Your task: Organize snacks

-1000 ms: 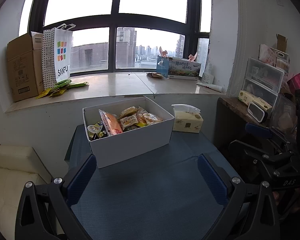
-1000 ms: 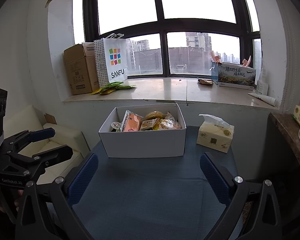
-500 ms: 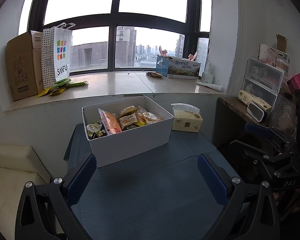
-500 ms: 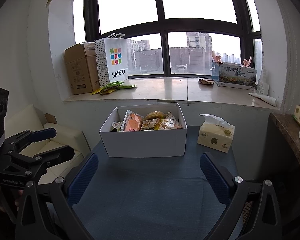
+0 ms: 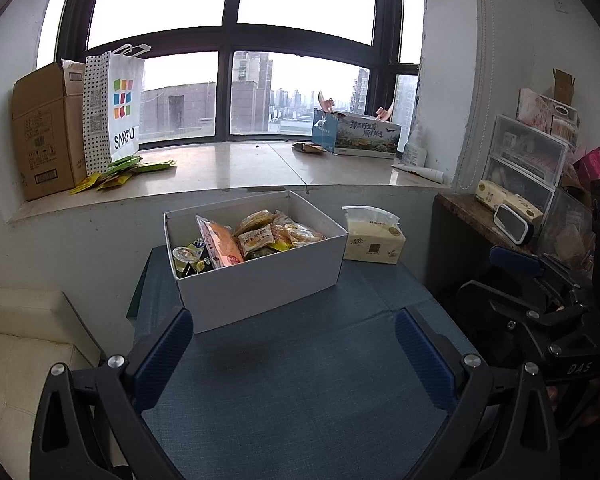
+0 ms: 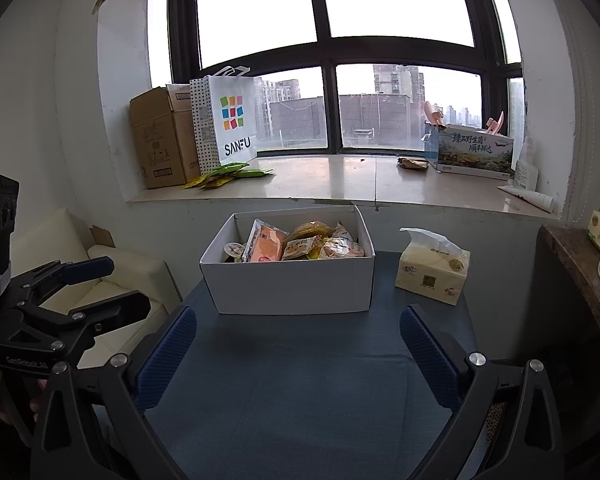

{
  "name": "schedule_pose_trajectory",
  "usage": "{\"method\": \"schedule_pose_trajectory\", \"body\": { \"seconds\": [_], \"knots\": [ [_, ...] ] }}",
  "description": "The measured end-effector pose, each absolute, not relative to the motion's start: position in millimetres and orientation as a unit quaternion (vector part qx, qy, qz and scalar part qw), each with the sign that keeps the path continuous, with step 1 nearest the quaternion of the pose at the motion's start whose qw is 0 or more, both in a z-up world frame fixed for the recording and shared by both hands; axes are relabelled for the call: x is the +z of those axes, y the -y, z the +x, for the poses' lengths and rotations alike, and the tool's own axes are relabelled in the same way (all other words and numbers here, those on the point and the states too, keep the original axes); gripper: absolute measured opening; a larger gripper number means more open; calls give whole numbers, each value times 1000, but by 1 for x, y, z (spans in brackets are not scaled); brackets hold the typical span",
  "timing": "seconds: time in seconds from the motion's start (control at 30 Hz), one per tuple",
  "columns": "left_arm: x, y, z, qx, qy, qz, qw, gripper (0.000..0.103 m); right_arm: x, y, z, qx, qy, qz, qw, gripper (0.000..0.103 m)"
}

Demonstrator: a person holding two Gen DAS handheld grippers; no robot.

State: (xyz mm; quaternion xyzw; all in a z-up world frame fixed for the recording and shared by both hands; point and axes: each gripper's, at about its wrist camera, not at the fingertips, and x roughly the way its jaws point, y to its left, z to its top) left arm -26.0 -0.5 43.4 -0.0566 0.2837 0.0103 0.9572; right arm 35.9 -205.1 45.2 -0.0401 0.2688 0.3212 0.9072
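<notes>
A white open box [image 5: 260, 280] [image 6: 292, 284] stands on the blue table [image 5: 300, 380] [image 6: 300, 392], filled with several snack packets [image 5: 256, 236] [image 6: 296, 244], among them an orange packet [image 5: 222, 246] [image 6: 266, 246]. My left gripper [image 5: 292, 344] is open and empty, held back from the box's front wall. My right gripper [image 6: 298, 344] is open and empty, also short of the box. Each gripper shows from the side in the other's view: the right one [image 5: 540, 300], the left one [image 6: 60, 296].
A tissue pack [image 5: 374, 240] [image 6: 432, 270] sits right of the box. The windowsill [image 5: 236, 172] holds a cardboard box [image 5: 44, 136], a SANFU bag [image 5: 118, 108], green and yellow packets [image 5: 120, 172] and a printed box [image 5: 360, 136]. A cream sofa [image 5: 20, 340] is left, shelves [image 5: 520, 184] right.
Both grippers have drifted very slightly; the box sits a touch lower in the right wrist view. Both stay open and empty.
</notes>
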Motion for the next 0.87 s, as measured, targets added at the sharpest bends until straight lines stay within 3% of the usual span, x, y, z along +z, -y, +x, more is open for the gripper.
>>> {"method": "schedule_pose_trajectory", "body": {
  "seconds": [0.87],
  "knots": [
    [41, -1, -26, 8, -287, -64, 956, 103, 44, 204, 36, 322, -270, -40, 907, 103]
  ]
}}
